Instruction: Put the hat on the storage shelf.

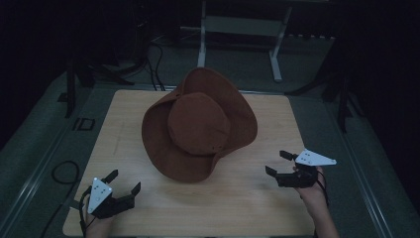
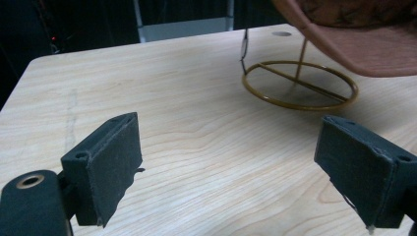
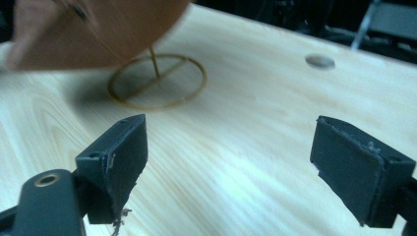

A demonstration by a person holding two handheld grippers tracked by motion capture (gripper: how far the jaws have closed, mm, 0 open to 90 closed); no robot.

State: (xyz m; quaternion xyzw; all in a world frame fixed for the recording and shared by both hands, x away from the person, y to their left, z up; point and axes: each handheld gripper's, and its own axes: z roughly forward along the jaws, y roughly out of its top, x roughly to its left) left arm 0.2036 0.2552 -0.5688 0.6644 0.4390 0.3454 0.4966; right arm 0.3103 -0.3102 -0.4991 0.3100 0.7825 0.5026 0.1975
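In the high view a brown wide-brimmed hat point(image 1: 198, 126) sits over the middle of a light wooden table point(image 1: 247, 198), its crown tipped toward the camera and its brim curling up at 12 o'clock; the left gripper point(image 1: 124, 181) rests near the table's 7 o'clock corner with its jaws spread apart and nothing between them, a grey three-cornered plate point(image 1: 100, 192) on top and the person's left hand point(image 1: 96, 225) behind it; the right gripper point(image 1: 277, 162) lies at about 4 o'clock from the hat, jaws likewise apart and empty, held by the right hand point(image 1: 314, 193); both grippers are well apart from the hat; beyond the table at 12 o'clock stands a pale metal frame point(image 1: 240, 34) on a dark floor, with cables at 11 o'clock.

In the left gripper view the two black jaws stand wide open over bare wood; at 1 o'clock the hat's brim point(image 2: 364, 49) hangs above a gold wire ring stand point(image 2: 300, 86), whose upright rod rises under the hat.

In the right gripper view the jaws are again wide apart over the wood; the hat point(image 3: 98, 29) shows blurred at 11 o'clock above the same wire ring stand point(image 3: 157, 81); a small round grey disc point(image 3: 319, 61) lies in the tabletop at 1 o'clock.
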